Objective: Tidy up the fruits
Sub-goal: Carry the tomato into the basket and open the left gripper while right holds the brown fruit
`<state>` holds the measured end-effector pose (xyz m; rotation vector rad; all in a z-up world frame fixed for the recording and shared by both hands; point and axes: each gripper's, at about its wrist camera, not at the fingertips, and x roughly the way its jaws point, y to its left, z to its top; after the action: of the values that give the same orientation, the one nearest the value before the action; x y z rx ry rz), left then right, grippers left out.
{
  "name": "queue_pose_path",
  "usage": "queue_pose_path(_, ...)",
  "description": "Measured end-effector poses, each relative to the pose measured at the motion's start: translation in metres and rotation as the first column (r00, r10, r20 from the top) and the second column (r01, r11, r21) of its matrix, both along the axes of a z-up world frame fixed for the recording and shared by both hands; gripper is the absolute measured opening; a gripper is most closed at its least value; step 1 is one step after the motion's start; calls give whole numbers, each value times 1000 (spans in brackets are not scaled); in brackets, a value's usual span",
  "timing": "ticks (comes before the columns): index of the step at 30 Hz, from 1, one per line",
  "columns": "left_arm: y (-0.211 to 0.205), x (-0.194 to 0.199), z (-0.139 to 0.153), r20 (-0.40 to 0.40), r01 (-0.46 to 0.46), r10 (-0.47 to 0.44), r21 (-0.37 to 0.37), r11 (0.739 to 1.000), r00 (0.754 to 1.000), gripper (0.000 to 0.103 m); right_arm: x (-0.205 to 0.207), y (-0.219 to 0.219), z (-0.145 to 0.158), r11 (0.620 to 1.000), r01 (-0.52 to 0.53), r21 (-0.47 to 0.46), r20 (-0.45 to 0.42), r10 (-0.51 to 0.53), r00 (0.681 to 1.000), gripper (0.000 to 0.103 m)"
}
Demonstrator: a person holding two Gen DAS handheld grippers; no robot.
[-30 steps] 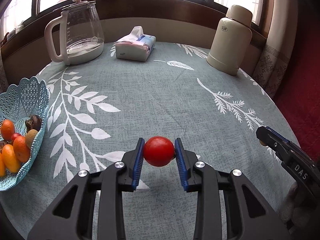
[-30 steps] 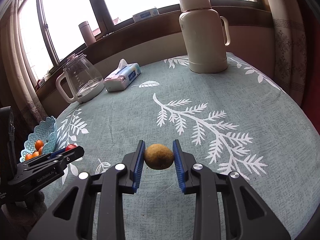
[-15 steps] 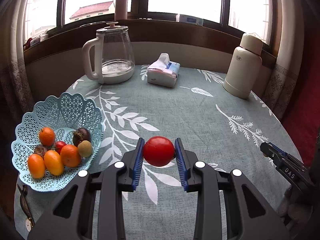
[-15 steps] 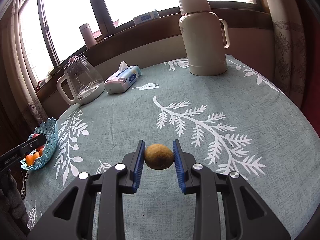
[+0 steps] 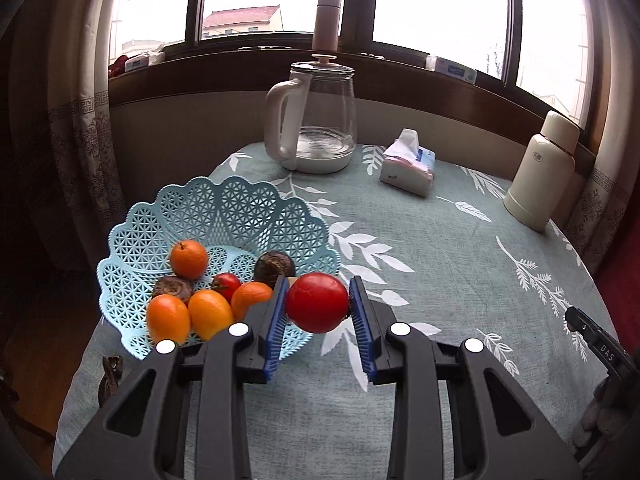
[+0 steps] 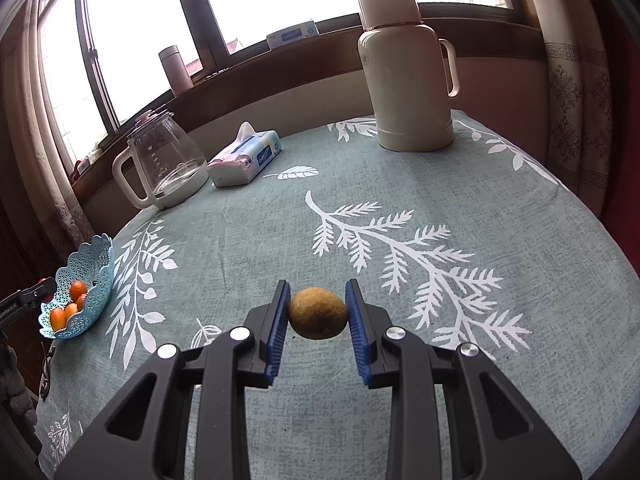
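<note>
The basket (image 5: 224, 216) has drawn nearer; left hand-held gripper (image 5: 318, 312) clamps one tomato (image 5: 317, 307), right hand-held gripper (image 6: 318, 316) one kiwi (image 6: 318, 313).

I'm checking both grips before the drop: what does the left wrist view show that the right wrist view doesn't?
Left wrist only: the left gripper shut on a red tomato beside the basket.
Right wrist only: the right gripper shut on a brown kiwi.
Both: the basket, kettle, tissue pack and thermos.
</note>
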<state>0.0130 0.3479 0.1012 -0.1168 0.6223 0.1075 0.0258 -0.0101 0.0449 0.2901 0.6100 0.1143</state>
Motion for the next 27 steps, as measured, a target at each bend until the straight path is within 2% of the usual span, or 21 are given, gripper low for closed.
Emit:
queue_pose_path(8,31,3,-16,-25,-67,67,-3,998,997,32,2,-1,-1,1000,2,-7,-5,-2,1000,29)
queue_pose_path(20,38,9,-34,-57,-82,81,-9,997,995,32,2,-1,-2,1000,1,-9,-6,-2,1000,29)
queue_pose_path(23,40,8,-36,-62,-88,86,-20,996,994,36,2,-1,-2,1000,1,-9,-6,-1,1000,29)
queue_pose_path(27,44,1,-28,-35,-99,98,-37,994,995,56,2,-2,-2,1000,1,-9,-6,-1,1000,29)
